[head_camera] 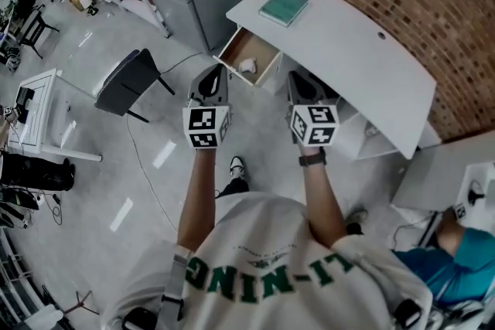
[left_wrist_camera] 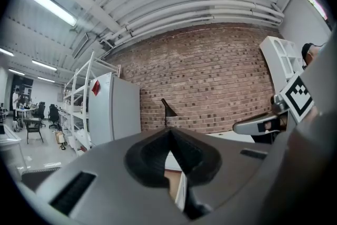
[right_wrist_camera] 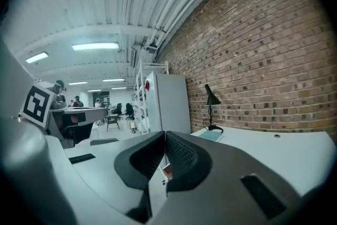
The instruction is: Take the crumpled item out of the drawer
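The person wears a white short-sleeved T-shirt [head_camera: 271, 243]; dark green lettering [head_camera: 263, 276] runs across its chest under a small green emblem; a dark band [head_camera: 312, 159] circles the right wrist; one black-and-white shoe [head_camera: 237, 166] shows. The left claw [head_camera: 212, 78] and the right claw [head_camera: 300, 83] have smooth grey shells with black ribbed pads [right_wrist_camera: 181, 158]; each carries a white cube [head_camera: 205, 127] printed with black square markers.

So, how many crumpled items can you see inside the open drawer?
1. A white crumpled item lies in the open drawer, near its front wall. The part of the drawer under the white desk is hidden, so more could be there.
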`<state>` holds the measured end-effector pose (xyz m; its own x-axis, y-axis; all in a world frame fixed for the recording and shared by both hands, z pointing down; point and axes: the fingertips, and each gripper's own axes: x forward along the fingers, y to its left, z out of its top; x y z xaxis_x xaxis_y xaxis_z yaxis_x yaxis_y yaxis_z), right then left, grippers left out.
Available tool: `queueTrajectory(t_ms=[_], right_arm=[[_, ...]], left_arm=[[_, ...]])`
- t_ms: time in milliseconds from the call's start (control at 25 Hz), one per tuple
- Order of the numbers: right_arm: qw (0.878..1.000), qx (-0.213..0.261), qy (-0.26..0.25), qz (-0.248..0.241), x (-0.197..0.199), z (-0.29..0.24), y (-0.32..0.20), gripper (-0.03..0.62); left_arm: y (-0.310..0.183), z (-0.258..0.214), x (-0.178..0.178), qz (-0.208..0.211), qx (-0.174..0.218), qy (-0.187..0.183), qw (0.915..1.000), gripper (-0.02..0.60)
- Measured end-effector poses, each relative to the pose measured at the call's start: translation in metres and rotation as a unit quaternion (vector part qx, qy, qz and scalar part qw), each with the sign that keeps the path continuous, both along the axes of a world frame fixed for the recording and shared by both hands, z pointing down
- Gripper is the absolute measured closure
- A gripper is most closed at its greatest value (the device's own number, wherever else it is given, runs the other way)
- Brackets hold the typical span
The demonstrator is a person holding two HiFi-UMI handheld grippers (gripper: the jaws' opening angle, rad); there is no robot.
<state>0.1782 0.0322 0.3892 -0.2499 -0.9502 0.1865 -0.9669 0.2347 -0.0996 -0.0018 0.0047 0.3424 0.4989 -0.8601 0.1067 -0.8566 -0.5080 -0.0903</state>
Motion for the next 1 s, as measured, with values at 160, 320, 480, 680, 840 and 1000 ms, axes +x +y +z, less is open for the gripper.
queueTrajectory(t_ms=[160, 320, 480, 680, 840, 1000], right_arm=[[1.0, -0.018, 0.006, 0.0, -0.019, 0.006, -0.042, 0.588], [0.999, -0.039, 0.011, 0.001, -0.037, 0.017, -0.074, 0.588], [0.998, -0.055, 0.012, 0.005, -0.049, 0.029, -0.107, 0.588], [0.997, -0.074, 0.008, 0.014, -0.057, 0.046, -0.145, 0.588], [0.996, -0.09, -0.01, 0.018, -0.068, 0.062, -0.169, 0.588], [0.993, -0.115, -0.008, 0.014, -0.073, 0.083, -0.194, 0.588]], left_arm=[[-0.045, 0.006, -0.007, 0.012, -0.015, 0.01, 0.9998, 0.584], [-0.082, 0.02, -0.012, 0.03, -0.034, 0.016, 0.9989, 0.584], [-0.119, 0.03, -0.014, 0.045, -0.046, 0.024, 0.9976, 0.584], [-0.158, 0.047, -0.022, 0.057, -0.058, 0.034, 0.9961, 0.584], [-0.184, 0.056, -0.033, 0.069, -0.062, 0.042, 0.9948, 0.584], [-0.211, 0.072, -0.039, 0.066, -0.075, 0.059, 0.9933, 0.584]])
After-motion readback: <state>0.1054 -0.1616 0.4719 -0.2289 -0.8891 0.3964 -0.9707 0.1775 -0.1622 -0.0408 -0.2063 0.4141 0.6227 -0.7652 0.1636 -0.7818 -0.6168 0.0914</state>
